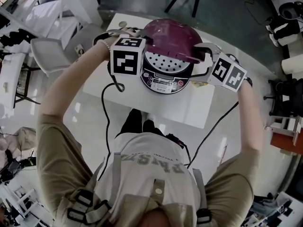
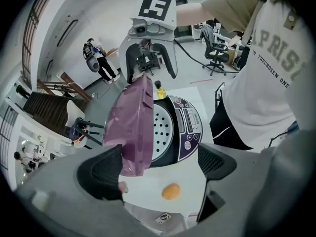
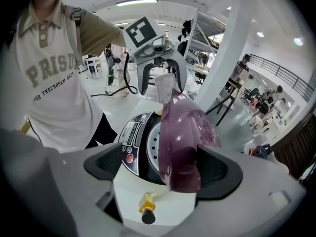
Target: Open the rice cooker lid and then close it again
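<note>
On table [image 1: 166, 109], purple lid [image 1: 170, 37] raised, shirt [image 3: 49, 83] "PRIS"

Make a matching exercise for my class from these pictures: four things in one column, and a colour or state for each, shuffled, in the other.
Things:
1 lid
2 table
3 left gripper
4 bottle

Colours or states:
A white
B purple, raised
C yellow
D open

Pairs: 1-B, 2-A, 3-D, 4-C
</note>
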`<state>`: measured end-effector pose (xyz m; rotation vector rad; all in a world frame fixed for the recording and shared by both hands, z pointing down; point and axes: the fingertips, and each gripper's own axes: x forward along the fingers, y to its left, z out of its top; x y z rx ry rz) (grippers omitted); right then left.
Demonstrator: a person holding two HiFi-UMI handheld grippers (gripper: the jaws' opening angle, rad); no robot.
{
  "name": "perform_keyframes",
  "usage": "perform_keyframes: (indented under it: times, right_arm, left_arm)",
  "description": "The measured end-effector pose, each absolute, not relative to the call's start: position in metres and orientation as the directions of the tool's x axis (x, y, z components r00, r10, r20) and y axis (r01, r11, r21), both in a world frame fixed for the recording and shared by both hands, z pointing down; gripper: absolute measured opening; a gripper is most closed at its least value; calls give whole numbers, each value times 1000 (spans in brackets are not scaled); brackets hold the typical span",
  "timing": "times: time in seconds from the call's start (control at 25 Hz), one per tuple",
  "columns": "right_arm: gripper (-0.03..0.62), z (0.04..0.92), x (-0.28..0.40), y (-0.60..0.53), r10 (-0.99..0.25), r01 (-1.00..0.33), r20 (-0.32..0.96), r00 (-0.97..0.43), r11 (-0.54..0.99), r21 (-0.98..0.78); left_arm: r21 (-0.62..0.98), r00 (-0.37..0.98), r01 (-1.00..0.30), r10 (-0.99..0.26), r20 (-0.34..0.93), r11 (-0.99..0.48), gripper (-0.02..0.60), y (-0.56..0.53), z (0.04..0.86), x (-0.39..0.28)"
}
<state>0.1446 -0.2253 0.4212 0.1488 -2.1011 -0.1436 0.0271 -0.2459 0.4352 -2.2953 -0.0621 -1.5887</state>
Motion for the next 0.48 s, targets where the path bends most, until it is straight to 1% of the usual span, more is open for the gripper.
perform_keyframes:
  times: [0.48]
  right_arm:
    - [468, 449, 143, -205, -100, -18, 872, -480, 994, 104]
  left_arm:
    - [-209, 352, 260, -109, 930, -943, 492, -226, 464, 22]
